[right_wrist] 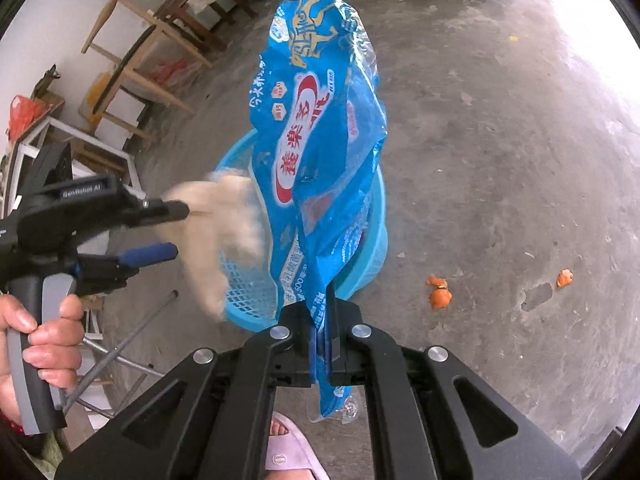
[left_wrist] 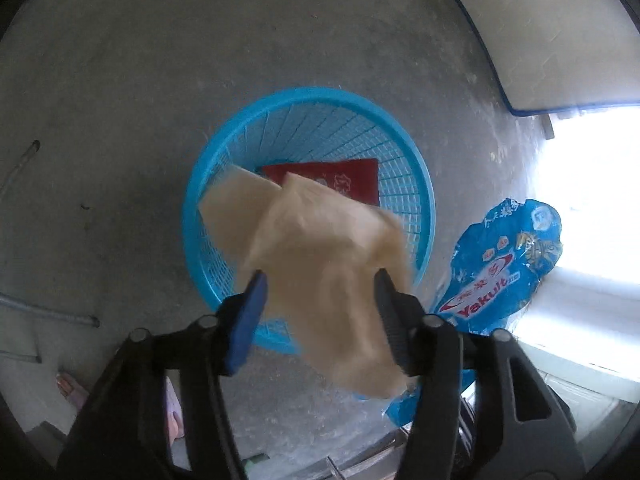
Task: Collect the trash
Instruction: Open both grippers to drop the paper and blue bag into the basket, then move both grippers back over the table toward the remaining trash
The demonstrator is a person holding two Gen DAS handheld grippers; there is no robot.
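Left gripper (left_wrist: 320,300), jaws parted, is releasing a crumpled beige paper wrapper (left_wrist: 320,240) above the round blue mesh basket (left_wrist: 424,184); the blurred wrapper may be drifting past the near rim. Right gripper (right_wrist: 320,320) is clamping a blue plastic Yakult bag (right_wrist: 316,128), possibly snagging.

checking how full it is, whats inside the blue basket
A red packet lies in the blue basket; the tan paper bag, blurred between the open left gripper pads, covers the rest.

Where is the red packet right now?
In the left wrist view the red packet lies inside the blue basket, on its far side, partly hidden by the tan paper.
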